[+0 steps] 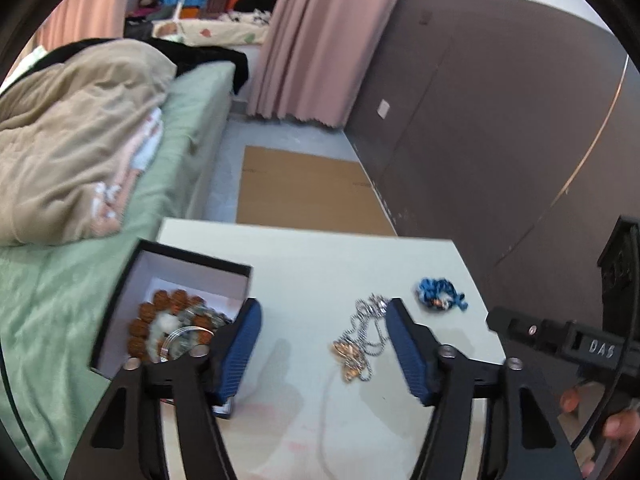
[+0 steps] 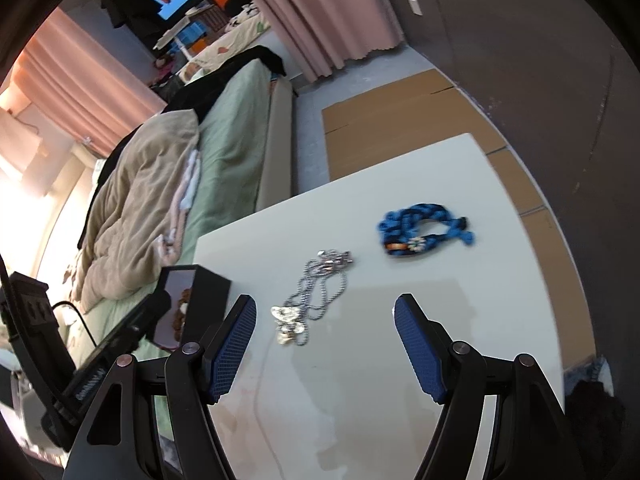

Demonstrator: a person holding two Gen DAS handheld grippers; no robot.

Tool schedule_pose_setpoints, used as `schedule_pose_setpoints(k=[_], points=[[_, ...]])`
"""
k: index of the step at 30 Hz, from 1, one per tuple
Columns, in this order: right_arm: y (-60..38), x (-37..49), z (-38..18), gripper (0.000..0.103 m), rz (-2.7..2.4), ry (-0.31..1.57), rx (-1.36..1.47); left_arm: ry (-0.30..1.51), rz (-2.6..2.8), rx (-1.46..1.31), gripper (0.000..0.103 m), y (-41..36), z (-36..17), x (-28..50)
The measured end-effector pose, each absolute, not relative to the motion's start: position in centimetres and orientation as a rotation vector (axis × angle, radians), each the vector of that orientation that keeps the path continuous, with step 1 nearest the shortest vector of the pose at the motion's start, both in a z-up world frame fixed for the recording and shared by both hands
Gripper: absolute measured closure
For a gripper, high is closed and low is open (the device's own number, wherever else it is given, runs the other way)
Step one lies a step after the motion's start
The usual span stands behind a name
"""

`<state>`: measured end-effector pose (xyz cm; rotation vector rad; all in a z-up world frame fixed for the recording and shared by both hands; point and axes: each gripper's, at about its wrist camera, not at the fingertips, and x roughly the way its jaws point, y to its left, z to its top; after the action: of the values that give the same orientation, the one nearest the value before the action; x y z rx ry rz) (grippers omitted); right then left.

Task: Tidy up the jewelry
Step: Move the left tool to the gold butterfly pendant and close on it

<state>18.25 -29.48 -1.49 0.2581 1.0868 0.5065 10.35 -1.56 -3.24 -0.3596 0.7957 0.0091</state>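
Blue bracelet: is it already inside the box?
No, the blue bracelet lies on the table, right of the silver necklace, while the box holds only beads and a bangle.

One marking reads here: pale letters "DAS" on the black body of the right gripper (image 1: pixel 576 344), seen at the right edge of the left wrist view. In the right wrist view, the black body of the left gripper (image 2: pixel 96 380) carries a line of light lettering too, but it is too blurred to make out.
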Motion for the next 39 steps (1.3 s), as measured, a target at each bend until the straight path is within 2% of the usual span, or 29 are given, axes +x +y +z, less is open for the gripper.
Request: schedule_pose_setpoints(k=[13, 19, 30, 32, 33, 39], points=[[-33.6, 20.0, -2.8, 0.031, 0.406, 1.150, 0.333, 0.974, -0.025, -0.238, 0.063, -6.2, -7.4, 13.6], [-34.1, 20.4, -2.9, 0.031, 0.401, 1.165, 0.336, 1.023, -0.010, -0.214, 0.068, -6.9, -8.9, 14.9], [-34.8, 21.0, -3.2, 0.031, 0.393, 1.180, 0.334, 1.097, 0.033, -0.228, 0.069, -6.8, -11.2, 16.5], [-34.8, 21.1, -3.2, 0.031, 0.394, 1.181, 0.333, 1.093, 0.044, -0.227, 0.075, -6.8, -11.2, 16.4], [-34.8, 21.1, -3.2, 0.031, 0.394, 1.181, 0.331, 1.091, 0.044, -0.231, 0.084, -6.7, -11.2, 16.3], [-34.7, 20.8, -3.2, 0.031, 0.397, 1.185, 0.316, 1.087, 0.030, -0.265, 0.089, -6.3, -10.9, 15.7]])
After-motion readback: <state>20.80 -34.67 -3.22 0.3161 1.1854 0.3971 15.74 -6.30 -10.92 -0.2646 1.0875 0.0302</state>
